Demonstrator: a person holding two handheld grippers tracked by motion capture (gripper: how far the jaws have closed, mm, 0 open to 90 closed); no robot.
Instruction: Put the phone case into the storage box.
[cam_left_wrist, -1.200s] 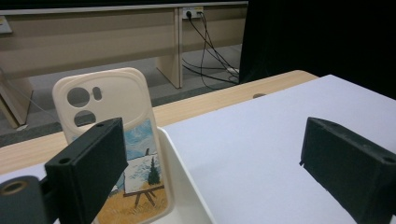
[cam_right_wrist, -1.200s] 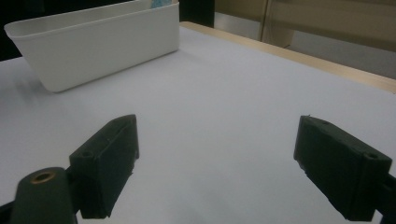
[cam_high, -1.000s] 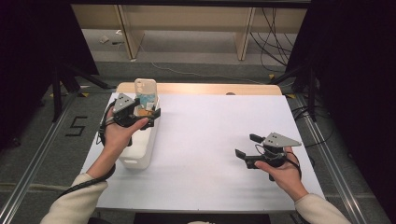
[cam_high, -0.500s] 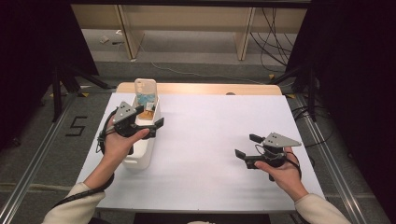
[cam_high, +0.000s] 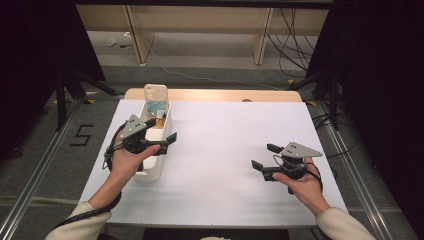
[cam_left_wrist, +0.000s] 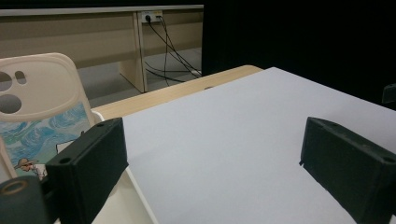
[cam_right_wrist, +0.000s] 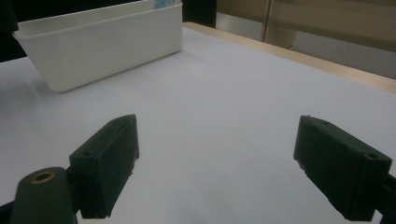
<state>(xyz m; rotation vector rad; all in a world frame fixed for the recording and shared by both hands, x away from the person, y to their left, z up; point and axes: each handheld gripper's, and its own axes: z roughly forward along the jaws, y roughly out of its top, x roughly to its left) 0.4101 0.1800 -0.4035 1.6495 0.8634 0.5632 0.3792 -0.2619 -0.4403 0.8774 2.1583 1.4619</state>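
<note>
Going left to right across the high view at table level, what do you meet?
Left gripper over the white bin that holds a phone case → bare white table top → right gripper.

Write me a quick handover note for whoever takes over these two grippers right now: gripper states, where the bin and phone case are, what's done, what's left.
Left gripper: jaws open, holding nothing, over the near part of the white bin.
Right gripper: jaws open, holding nothing, low over the bare white table cover on the right side.
Things: the bin stands at the table's left edge. A cream phone case with a blue painted picture stands upright at the bin's far end.
Done: the case is in the bin; nothing is gripped.
Left: probably handling the case or the bin with the left gripper, which is nearest; nothing lies on the table by the right gripper.
</note>
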